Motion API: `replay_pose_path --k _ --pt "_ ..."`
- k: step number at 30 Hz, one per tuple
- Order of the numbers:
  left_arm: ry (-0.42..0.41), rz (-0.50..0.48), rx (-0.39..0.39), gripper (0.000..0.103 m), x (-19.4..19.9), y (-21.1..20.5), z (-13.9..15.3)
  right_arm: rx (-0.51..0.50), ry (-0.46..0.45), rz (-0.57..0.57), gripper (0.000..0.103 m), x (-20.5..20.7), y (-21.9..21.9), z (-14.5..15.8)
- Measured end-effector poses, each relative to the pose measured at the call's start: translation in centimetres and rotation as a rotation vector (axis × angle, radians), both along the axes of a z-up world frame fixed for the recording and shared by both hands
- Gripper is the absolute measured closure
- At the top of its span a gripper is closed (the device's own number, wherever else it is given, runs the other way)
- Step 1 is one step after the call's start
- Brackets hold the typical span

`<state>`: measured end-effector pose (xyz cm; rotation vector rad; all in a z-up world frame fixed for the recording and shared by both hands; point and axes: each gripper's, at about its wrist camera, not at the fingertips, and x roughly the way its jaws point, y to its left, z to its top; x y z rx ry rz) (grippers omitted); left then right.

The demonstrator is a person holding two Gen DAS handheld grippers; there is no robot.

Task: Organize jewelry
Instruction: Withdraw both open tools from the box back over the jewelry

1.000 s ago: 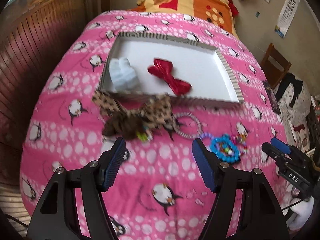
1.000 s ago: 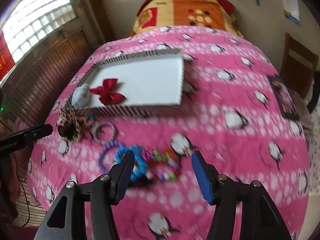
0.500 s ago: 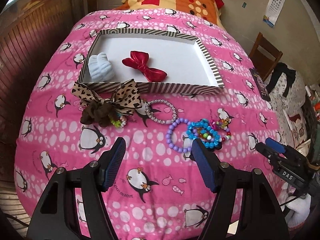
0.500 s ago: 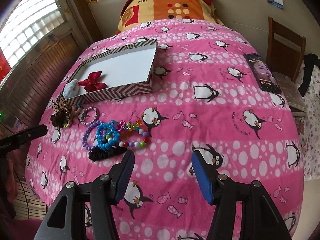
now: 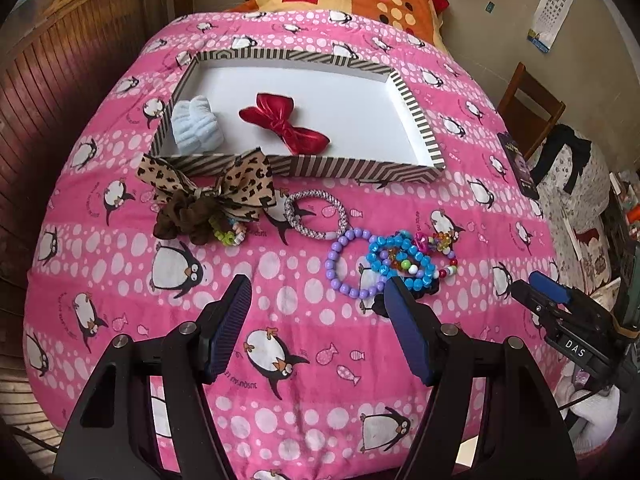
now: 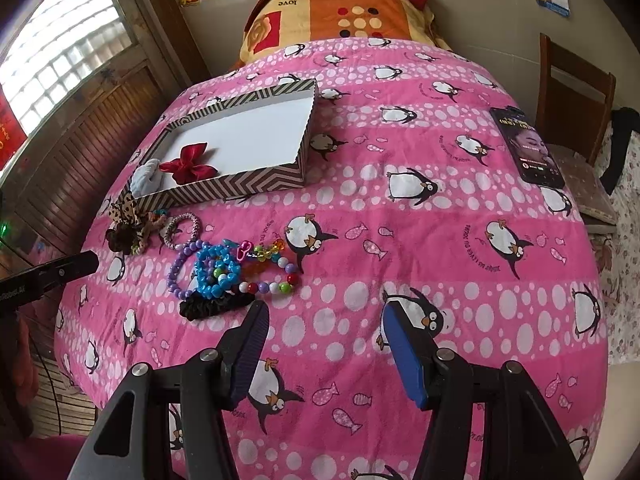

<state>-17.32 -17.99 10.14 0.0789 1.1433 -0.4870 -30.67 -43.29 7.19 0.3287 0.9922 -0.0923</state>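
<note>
A striped box (image 5: 352, 170) (image 6: 224, 190) lies on the pink bed and holds a red bow (image 5: 286, 124) (image 6: 188, 164) and a pale blue scrunchie (image 5: 196, 128). In front of it lie a leopard bow (image 5: 228, 184), a brown scrunchie (image 5: 184, 220), a grey band (image 5: 316, 214), a purple bead bracelet (image 5: 344, 268) (image 6: 180, 268), a blue bead bracelet (image 5: 400, 260) (image 6: 216, 268), a multicolour bead bracelet (image 6: 268, 276) and a black scrunchie (image 6: 216, 304). My left gripper (image 5: 320, 320) is open and empty, just short of the bracelets. My right gripper (image 6: 324, 340) is open and empty, right of the black scrunchie.
A phone (image 6: 528, 148) lies on the bed at the right edge. A wooden chair (image 6: 576, 92) stands beside the bed. A patterned pillow (image 6: 340, 12) lies at the head. Wooden panelling (image 5: 60, 60) runs along the left side.
Both grippers have pulled back and steadied. The jewelry now sits just in front of the fingers. Both stay open and empty.
</note>
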Motion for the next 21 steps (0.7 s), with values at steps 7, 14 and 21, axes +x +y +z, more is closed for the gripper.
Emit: replay_pose_path --k 7,14,21 --pt "0.023 0.006 -0.001 0.034 0.3 0.1 -0.6 0.011 0.017 0.005 0.046 0.3 0.2 -0.7" --pt "0.049 0.005 0.002 0.034 0.5 0.2 -1.4 0.017 0.025 0.002 0.046 0.5 0.3 -1.1" --pt "0.064 -0.013 0.01 0.034 0.8 -0.2 -2.0 0.025 0.03 0.006 0.046 1.0 0.6 -1.4"
